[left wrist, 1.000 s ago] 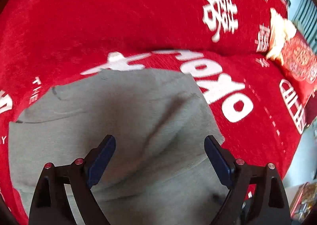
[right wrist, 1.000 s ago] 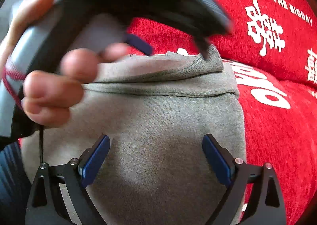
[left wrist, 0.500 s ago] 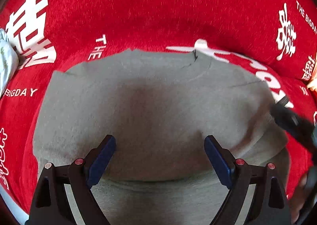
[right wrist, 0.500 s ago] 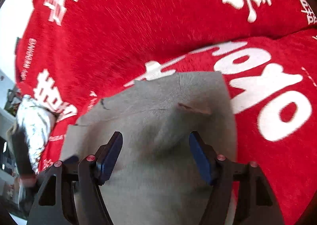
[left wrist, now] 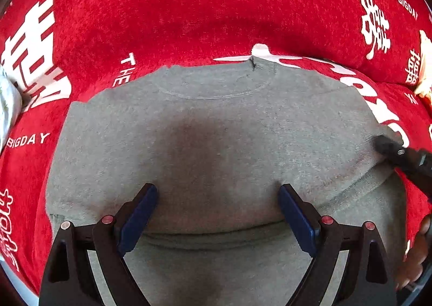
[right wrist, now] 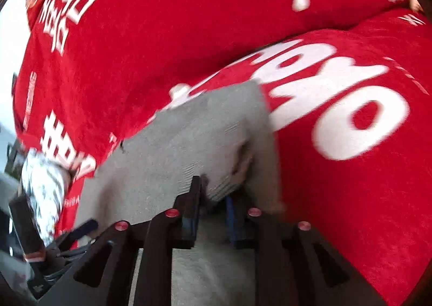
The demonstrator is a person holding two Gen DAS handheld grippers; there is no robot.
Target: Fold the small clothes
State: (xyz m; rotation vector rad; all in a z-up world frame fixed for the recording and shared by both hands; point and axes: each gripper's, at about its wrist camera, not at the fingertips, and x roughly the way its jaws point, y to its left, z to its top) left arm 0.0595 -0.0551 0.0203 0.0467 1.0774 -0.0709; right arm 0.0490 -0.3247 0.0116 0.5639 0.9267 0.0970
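the grey sweater (left wrist: 216, 128) lies spread flat on the red printed cover (left wrist: 205, 9), filling the centre of the left wrist frame, with its neckline toward the upper centre and a hem band across the lower part. the left gripper (left wrist: 216, 214) hangs over the middle of the garment with its fingers spread wide and nothing between them. the right gripper (right wrist: 213, 206), seen at the lower centre of its own frame, has just been closing; its fingers are now clenched on a raised fold of the sweater (right wrist: 205, 144) at the garment's edge. in the left wrist frame this gripper appears as a dark bar at the right edge. judged from the layout, folding is at an early stage: one edge is gripped, no completed fold is visible, and the fold-over steps remain.
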